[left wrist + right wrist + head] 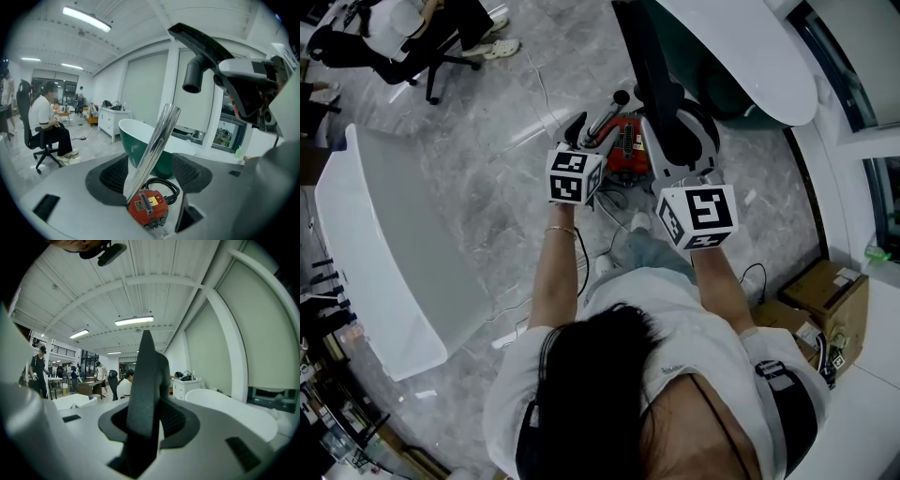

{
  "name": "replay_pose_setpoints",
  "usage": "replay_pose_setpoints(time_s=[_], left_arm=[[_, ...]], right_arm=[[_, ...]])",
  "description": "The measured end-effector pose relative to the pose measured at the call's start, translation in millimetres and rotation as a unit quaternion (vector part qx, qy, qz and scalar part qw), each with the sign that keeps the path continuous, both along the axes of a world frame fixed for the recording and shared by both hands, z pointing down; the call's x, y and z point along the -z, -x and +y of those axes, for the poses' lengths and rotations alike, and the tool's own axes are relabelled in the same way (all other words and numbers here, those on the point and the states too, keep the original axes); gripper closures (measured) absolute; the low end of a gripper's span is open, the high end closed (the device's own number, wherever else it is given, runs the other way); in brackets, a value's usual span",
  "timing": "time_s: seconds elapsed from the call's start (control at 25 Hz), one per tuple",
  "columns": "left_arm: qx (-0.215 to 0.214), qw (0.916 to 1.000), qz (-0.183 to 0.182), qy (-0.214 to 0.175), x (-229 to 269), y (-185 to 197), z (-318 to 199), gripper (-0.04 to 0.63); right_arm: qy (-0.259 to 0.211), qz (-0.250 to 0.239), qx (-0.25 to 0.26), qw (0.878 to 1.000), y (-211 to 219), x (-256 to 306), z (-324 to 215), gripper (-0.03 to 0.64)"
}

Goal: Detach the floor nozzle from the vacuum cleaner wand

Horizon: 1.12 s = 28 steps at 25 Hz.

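The chrome wand (154, 145) slants up between the wide-apart jaws of my left gripper (150, 176); its pads do not press it. The wand's lower end meets the red vacuum body (147, 208) on the floor, also seen in the head view as the red body (624, 147). The black floor nozzle (206, 44) hangs apart from the wand's top, its round socket (192, 76) empty. My right gripper (147, 423) is shut on the nozzle's black neck (145, 390). In the head view the left gripper (591, 136) and right gripper (680, 136) are side by side, with the nozzle (652, 66) reaching away from me.
A green and white bathtub (140, 140) stands just behind the vacuum. A white curved counter (384, 253) is on my left and a cardboard box (830, 295) on my right. A person sits on an office chair (44, 124) further off. A black cable (166, 185) coils by the vacuum.
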<state>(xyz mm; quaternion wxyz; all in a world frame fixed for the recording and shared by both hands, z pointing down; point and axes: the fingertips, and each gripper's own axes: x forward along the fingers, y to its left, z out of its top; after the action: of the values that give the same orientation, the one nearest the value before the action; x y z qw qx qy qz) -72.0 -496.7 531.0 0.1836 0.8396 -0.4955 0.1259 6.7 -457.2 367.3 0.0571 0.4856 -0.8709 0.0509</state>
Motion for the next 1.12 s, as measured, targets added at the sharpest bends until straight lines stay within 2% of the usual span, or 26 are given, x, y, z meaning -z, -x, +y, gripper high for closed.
replay_pose_setpoints(time_s=[0.24,0.44,0.56,0.64,0.72,0.8,0.88,1.0,1.12], left_arm=[[0.022,0.9968,0.064,-0.042,41.9,16.8,20.8,0.318],[0.03,0.985,0.145,-0.089,88.6,23.1,43.7,0.318],[0.027,0.9816,0.165,-0.093,107.7,20.8,58.1,0.324],[0.032,0.9783,0.178,-0.101,120.4,22.8,65.3,0.356],[0.044,0.9777,0.179,-0.1,127.1,27.8,71.4,0.398],[0.062,0.981,0.162,-0.087,127.0,34.4,76.0,0.513],[0.076,0.9813,0.157,-0.083,130.9,39.6,83.2,0.572],[0.08,0.9784,0.169,-0.088,140.7,42.9,96.9,0.591],[0.084,0.9825,0.146,-0.079,140.0,43.2,110.2,0.591]], right_arm=[[0.013,-0.016,-0.006,1.0,-0.9,-3.4,8.6,0.488],[0.022,-0.036,-0.01,0.999,-6.5,-2.7,20.7,0.488],[0.031,-0.054,-0.015,0.998,-10.3,-1.8,28.9,0.488],[0.033,-0.062,-0.02,0.997,-12.0,-0.4,33.9,0.488],[0.034,-0.066,-0.023,0.997,-12.5,0.6,40.1,0.488],[0.031,-0.059,-0.026,0.997,-12.5,1.4,47.7,0.488],[0.03,-0.056,-0.028,0.998,-12.2,2.0,56.6,0.488],[0.03,-0.06,-0.032,0.997,-8.9,2.1,69.1,0.488],[0.036,-0.068,-0.037,0.996,-6.5,0.7,82.2,0.488]])
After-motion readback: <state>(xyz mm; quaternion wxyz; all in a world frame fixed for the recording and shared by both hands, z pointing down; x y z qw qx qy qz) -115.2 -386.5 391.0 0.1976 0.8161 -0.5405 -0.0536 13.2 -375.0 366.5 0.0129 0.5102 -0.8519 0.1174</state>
